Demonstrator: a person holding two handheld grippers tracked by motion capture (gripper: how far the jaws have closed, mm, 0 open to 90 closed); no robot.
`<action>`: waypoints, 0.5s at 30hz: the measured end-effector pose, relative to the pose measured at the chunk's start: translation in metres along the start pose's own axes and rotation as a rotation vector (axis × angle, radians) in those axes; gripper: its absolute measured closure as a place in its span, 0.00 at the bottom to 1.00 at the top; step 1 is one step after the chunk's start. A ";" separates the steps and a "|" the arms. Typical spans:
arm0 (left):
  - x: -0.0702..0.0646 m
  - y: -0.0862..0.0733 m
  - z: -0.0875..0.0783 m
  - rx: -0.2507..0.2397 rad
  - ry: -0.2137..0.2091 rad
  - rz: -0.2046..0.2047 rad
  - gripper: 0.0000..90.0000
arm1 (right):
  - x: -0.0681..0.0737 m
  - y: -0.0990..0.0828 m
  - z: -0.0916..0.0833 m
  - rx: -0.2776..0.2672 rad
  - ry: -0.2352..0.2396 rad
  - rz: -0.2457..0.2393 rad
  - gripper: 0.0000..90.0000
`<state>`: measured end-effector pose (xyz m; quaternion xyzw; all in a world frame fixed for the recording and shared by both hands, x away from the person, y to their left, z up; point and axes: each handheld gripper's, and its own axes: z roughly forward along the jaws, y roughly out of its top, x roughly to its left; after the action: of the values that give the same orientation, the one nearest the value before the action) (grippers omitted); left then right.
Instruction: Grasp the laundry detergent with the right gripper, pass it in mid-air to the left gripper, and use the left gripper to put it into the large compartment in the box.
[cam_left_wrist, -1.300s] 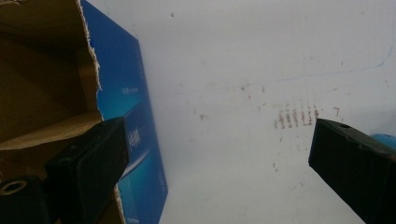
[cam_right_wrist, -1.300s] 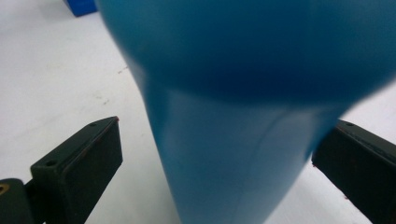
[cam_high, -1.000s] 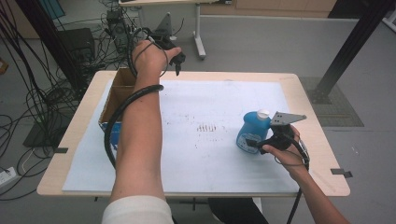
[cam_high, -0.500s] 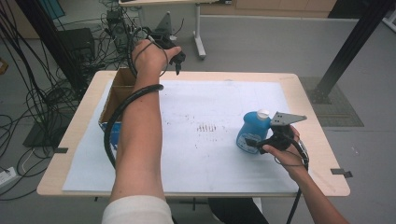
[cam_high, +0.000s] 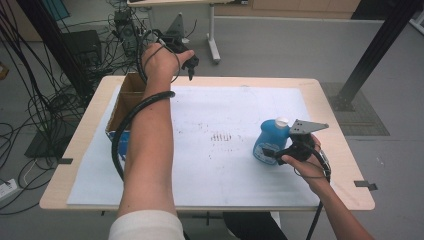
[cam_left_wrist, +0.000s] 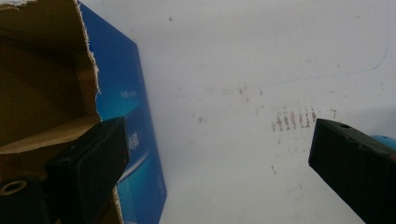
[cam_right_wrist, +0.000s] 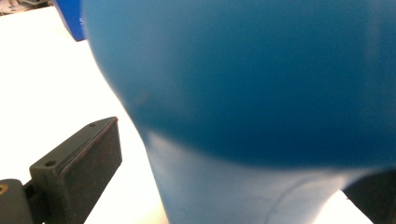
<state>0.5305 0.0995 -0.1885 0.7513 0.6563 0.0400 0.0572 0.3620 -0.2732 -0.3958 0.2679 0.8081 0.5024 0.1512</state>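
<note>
A blue plastic bottle with a white cap stands on the white sheet at the table's right. My right gripper is at the bottle's near right side. In the right gripper view the bottle sits between the spread jaws of this gripper, and a gap shows beside the left pad. My left gripper is held high over the table's far edge, jaws pointing down. In its own view the left gripper is wide open and holds nothing.
An open cardboard box with blue sides stands at the table's left edge, its blue wall close below the left jaw. Faint brown marks stain the sheet's middle. Cables and a black post lie on the floor beyond the table.
</note>
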 end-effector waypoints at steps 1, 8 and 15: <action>0.000 0.000 0.000 0.000 0.000 0.000 0.06 | 0.000 0.000 0.000 -0.001 -0.001 0.002 0.01; -0.001 0.000 -0.001 0.000 0.001 0.004 0.06 | 0.002 0.001 0.000 0.002 -0.003 -0.012 0.01; 0.000 0.000 -0.001 -0.001 -0.001 0.003 0.06 | 0.003 -0.001 0.001 0.006 -0.003 -0.018 0.01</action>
<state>0.5308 0.0998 -0.1875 0.7523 0.6551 0.0402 0.0578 0.3596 -0.2708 -0.3970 0.2620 0.8116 0.4983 0.1562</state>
